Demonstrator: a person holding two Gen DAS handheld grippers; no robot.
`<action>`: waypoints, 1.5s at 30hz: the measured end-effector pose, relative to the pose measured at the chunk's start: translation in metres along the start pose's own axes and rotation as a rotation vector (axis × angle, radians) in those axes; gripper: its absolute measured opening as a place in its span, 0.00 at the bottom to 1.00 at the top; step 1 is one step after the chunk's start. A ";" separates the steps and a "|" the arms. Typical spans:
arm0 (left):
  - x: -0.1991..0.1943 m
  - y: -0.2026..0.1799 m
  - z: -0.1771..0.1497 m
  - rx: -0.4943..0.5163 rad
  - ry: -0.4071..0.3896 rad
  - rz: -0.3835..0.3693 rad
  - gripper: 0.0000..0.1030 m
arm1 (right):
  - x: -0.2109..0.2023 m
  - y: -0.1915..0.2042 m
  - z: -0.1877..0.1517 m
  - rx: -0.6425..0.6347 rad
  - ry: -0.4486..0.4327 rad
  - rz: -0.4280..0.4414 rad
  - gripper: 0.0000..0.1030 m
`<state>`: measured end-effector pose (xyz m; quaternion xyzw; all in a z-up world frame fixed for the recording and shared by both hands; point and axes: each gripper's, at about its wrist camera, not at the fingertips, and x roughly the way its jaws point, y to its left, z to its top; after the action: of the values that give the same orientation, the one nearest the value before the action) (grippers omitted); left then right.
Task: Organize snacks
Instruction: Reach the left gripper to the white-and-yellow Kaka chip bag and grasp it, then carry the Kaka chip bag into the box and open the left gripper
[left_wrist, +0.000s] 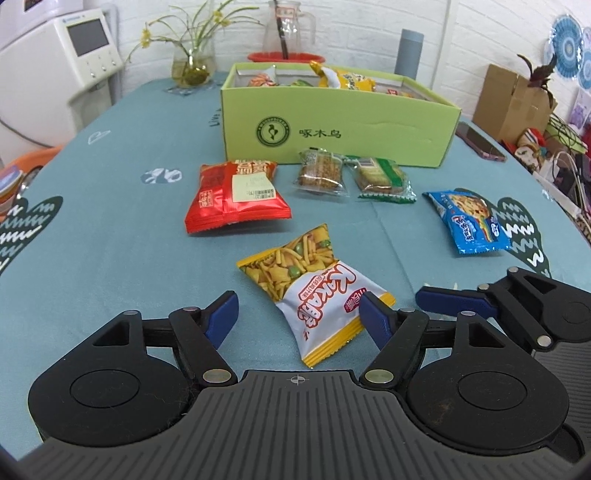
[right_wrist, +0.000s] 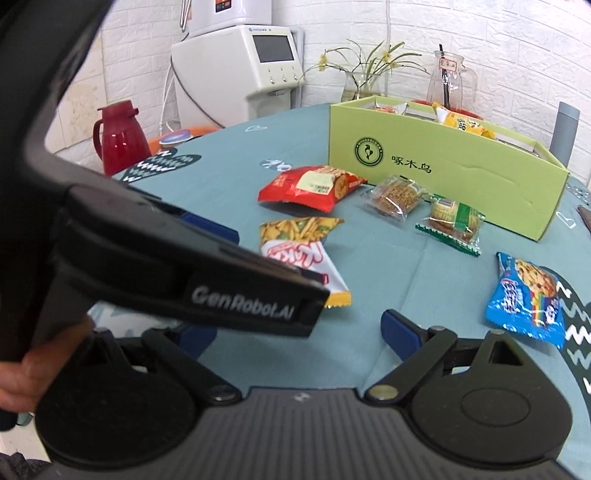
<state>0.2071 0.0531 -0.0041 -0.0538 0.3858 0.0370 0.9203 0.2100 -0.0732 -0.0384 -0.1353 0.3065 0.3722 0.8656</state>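
Observation:
A yellow-and-white snack bag (left_wrist: 314, 291) lies on the teal tablecloth between the fingers of my open left gripper (left_wrist: 299, 317); the right finger touches its edge. It also shows in the right wrist view (right_wrist: 303, 254), partly hidden by the left gripper body. A red bag (left_wrist: 236, 195), two clear-wrapped cakes (left_wrist: 321, 171) (left_wrist: 384, 179) and a blue bag (left_wrist: 471, 221) lie in front of the green box (left_wrist: 340, 129), which holds several snacks. My right gripper (right_wrist: 299, 336) is open and empty over the cloth, left of the blue bag (right_wrist: 528, 299).
A phone (left_wrist: 480, 142) lies right of the box. A glass vase (left_wrist: 194, 62), a jug (left_wrist: 286, 33) and a grey bottle (left_wrist: 410, 51) stand behind it. A red thermos (right_wrist: 116, 138) and a white appliance (right_wrist: 240, 70) are beyond the table's left edge.

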 end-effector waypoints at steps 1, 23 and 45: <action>0.000 0.000 0.001 0.000 0.000 0.000 0.56 | 0.003 -0.001 0.002 0.001 0.003 0.001 0.90; 0.017 0.000 0.008 -0.003 0.037 -0.014 0.57 | 0.014 -0.005 0.006 0.005 -0.006 -0.004 0.90; 0.002 0.022 0.075 -0.072 -0.112 -0.196 0.05 | -0.003 -0.009 0.076 -0.104 -0.183 -0.074 0.47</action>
<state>0.2587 0.0845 0.0453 -0.1223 0.3253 -0.0362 0.9370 0.2472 -0.0459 0.0224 -0.1565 0.2013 0.3659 0.8950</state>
